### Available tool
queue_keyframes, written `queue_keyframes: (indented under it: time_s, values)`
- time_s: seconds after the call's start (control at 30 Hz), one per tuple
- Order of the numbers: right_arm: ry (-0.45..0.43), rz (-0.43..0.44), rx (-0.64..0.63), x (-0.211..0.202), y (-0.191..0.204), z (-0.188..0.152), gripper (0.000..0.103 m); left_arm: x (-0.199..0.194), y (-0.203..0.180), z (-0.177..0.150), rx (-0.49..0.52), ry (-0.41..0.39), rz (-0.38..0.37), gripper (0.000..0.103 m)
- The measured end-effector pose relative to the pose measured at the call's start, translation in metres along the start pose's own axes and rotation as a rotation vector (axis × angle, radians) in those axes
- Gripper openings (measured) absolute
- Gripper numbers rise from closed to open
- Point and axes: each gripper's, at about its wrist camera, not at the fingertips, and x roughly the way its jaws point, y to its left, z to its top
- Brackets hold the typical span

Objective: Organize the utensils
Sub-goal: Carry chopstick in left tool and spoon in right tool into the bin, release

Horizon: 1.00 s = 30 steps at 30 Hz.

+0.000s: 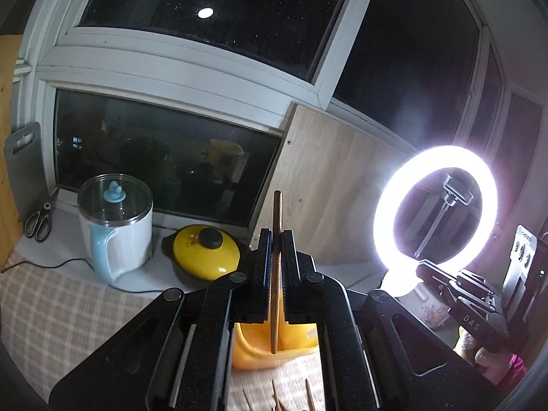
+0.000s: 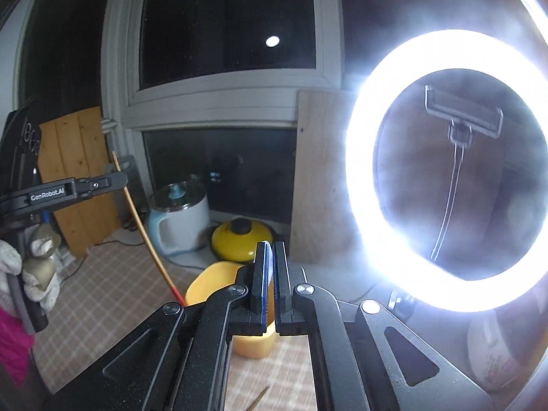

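My left gripper [image 1: 276,239] is shut on a wooden chopstick [image 1: 276,257] held upright, its lower end hanging over the open yellow holder [image 1: 260,346]. The right wrist view shows the same left gripper [image 2: 118,179] at far left, with the chopstick [image 2: 150,243] slanting down to a red tip near the yellow holder [image 2: 209,281]. My right gripper [image 2: 273,257] is shut on a thin white utensil [image 2: 270,260] whose edge shows between the pads, above the holder. Loose chopsticks [image 1: 277,397] lie on the checked cloth below; one also shows in the right wrist view [image 2: 260,398].
A white kettle [image 1: 116,226] with a glass lid and a yellow lidded pot [image 1: 205,253] stand by the window. Scissors [image 1: 39,221] lie at left. A bright ring light [image 1: 435,212] stands at right, close to my right gripper [image 1: 459,294]. A floral bowl [image 2: 496,356] sits under it.
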Motion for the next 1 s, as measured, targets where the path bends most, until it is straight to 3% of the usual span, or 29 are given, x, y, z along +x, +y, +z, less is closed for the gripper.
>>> queue_keyframes:
  time_s: [0.2,0.43,1.0]
  values:
    - [0.014,-0.042,-0.064,0.028,0.018,0.005,0.001,0.03,-0.006,0.002,0.03,0.027,0.023,0.003]
    - [0.077,-0.054,-0.087,0.051,0.02,-0.008,0.001,0.065,-0.008,-0.019,0.066,0.111,0.043,0.003]
    - [0.202,0.011,0.035,0.086,-0.007,-0.034,0.001,0.08,0.008,-0.047,0.038,0.201,0.072,0.003]
